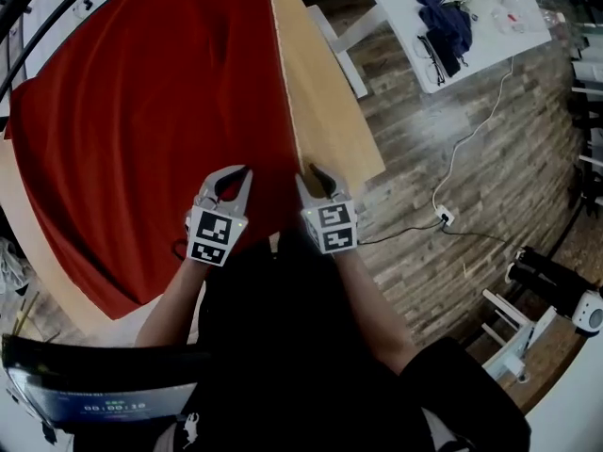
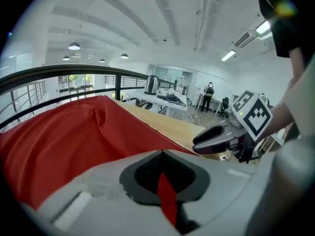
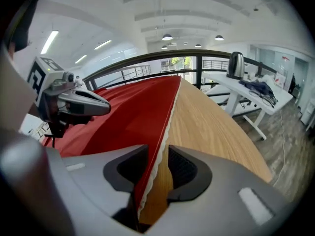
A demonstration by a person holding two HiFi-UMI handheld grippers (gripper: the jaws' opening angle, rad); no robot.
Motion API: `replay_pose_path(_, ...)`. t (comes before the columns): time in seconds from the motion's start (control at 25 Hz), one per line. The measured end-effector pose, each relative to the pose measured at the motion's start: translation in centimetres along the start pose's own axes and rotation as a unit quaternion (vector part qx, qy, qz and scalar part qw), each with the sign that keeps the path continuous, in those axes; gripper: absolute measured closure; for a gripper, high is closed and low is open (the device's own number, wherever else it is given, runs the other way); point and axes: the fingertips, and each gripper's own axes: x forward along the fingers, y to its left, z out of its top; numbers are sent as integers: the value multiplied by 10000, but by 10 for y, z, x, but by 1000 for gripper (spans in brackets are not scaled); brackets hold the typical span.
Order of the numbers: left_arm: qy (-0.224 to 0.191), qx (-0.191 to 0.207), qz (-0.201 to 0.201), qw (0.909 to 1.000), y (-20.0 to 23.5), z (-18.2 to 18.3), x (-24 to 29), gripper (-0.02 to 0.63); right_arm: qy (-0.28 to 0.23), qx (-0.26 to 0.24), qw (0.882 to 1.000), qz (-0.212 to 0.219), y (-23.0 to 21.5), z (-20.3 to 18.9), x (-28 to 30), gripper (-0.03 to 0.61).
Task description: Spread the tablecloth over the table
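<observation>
2 hand-held grippers sit side by side at the near edge of the surface point(image 1: 325, 102), both at the hem of the red tablecloth point(image 1: 141, 111). The left hand-held gripper point(image 1: 240, 175) has its jaws together, clamped on a thin fold of the cloth; in its own view a red sliver shows pinched between the dark pads point(image 2: 142, 173). The right hand-held gripper point(image 1: 314, 179) has its jaws apart, and in its own view the cloth's pale scalloped hem runs through the gap, lying against the pad at 9 o'clock and clear of the one at 3 o'clock. From the grippers the tablecloth spreads toward 10 and 11 o'clock in the head view, rumpled, covering most of the wooden top. Its right hem runs up to 12 o'clock, leaving a bare strip of wood at 1 o'clock, and a narrow bare band shows along the edge at 7 o'clock. Farther out at 1 o'clock stands a white desk point(image 1: 490, 40) with dark clothing point(image 1: 448, 17) on it, and a white cable point(image 1: 471, 144) trails over the plank floor point(image 1: 509, 177).
</observation>
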Motion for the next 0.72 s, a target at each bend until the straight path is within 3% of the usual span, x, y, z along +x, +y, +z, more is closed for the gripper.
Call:
replay_pose_path(0.16,25,-8,214,9998,-29,-10,0,607,67,83,9997,212,7,-30,-18,436)
replay_pose_path(0.28,8,-52,430,9991,-49,-12,2,607,102,-123,9989,437,15,-49,-24,434)
replay_pose_path(0.44,4,-223,785,9967,-67,-11,2,607,-60,-580,9975,393,18,-61,-24,423)
replay_pose_path(0.52,42,-242,1034,9943,-71,-14,-1,607,-96,-763,9964,349,15,-62,-24,461)
replay_pose_path(0.6,76,-196,1194,9926,-77,-15,-5,607,-97,-736,9964,421,10,-62,-25,541)
replay_pose_path(0.72,110,-109,1337,9909,-90,-17,-9,607,-94,-673,9954,669,4,-66,-28,556)
